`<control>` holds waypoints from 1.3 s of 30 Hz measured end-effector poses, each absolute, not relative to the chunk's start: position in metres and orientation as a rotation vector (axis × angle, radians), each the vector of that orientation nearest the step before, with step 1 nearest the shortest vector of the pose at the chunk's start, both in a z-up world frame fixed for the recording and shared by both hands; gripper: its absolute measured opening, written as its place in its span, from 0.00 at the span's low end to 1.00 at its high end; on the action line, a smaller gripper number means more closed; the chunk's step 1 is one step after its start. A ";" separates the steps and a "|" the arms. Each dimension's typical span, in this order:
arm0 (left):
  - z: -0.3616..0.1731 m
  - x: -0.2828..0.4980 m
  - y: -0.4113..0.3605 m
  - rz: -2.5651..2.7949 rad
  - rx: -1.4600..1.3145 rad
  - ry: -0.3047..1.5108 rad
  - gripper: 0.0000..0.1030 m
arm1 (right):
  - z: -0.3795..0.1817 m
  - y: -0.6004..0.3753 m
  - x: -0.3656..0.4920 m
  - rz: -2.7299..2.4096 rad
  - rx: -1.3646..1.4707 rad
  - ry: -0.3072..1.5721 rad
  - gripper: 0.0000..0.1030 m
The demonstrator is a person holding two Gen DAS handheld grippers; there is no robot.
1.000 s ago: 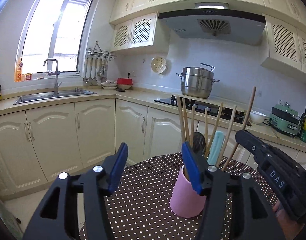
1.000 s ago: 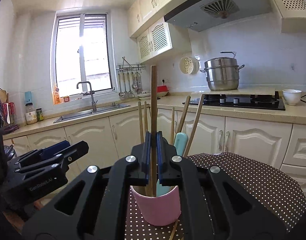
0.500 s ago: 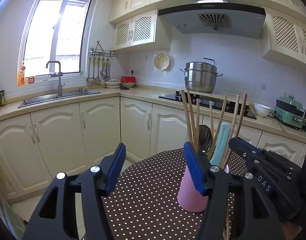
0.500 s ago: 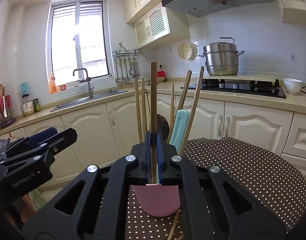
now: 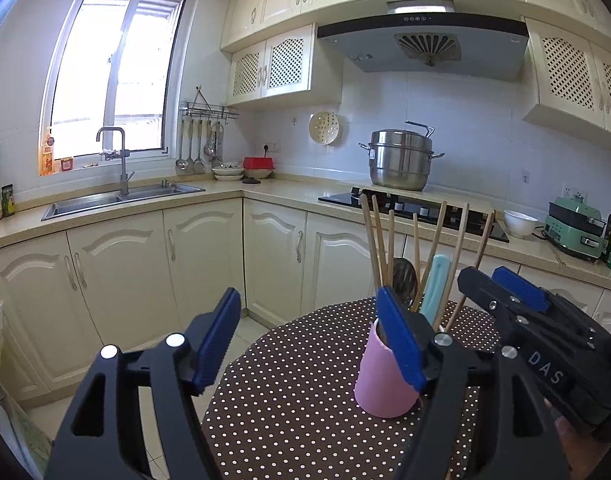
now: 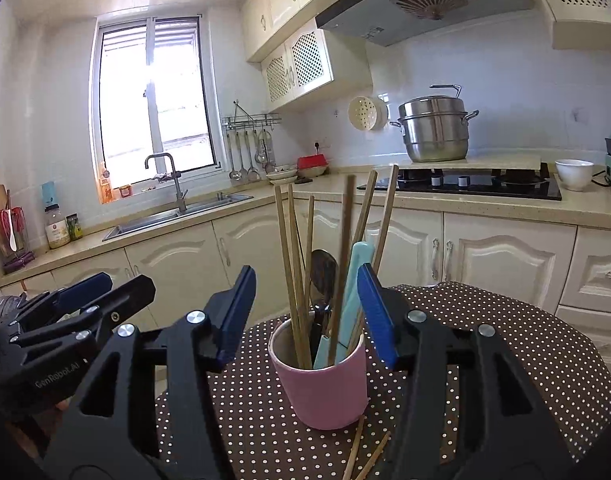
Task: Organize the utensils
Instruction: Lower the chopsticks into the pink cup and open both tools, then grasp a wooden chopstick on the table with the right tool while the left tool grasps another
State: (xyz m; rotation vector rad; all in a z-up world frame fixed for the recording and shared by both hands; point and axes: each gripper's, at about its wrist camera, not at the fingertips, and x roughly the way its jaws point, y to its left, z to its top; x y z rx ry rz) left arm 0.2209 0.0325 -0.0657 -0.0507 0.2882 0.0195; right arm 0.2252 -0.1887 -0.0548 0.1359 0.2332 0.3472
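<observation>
Right wrist view: the right gripper (image 6: 307, 316) has its jaws opening, astride the chopsticks (image 6: 295, 280) but gripping none. Just beyond, the pink cup (image 6: 321, 384) stands upright on the dotted surface (image 6: 525, 356), holding chopsticks, a dark spoon (image 6: 323, 276) and a teal handle (image 6: 355, 280). The left gripper (image 5: 309, 340) is opening too, empty, beside the cup.

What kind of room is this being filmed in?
A home kitchen, by the look of it: a steel sink with a tap under the window, a stacked steamer pot on a black hob beneath an extractor hood, and cream cabinets all round.
</observation>
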 end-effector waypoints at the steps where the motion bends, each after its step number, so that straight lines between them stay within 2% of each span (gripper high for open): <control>1: -0.063 0.217 0.032 0.021 -0.048 0.283 0.68 | -0.052 -0.189 0.221 0.345 0.134 0.230 0.51; 12: -0.030 0.156 0.028 0.029 -0.026 0.190 0.73 | -0.014 -0.190 0.157 0.319 0.125 0.150 0.67; 25: -0.031 0.116 0.022 -0.046 -0.045 0.232 0.74 | -0.007 -0.197 0.089 0.252 0.053 0.128 0.73; 32: -0.055 0.142 0.006 -0.152 -0.057 0.433 0.74 | -0.030 -0.227 0.089 0.191 0.091 0.204 0.75; 39: -0.111 0.198 -0.028 -0.249 -0.016 0.728 0.74 | -0.082 -0.266 0.116 0.113 0.170 0.370 0.75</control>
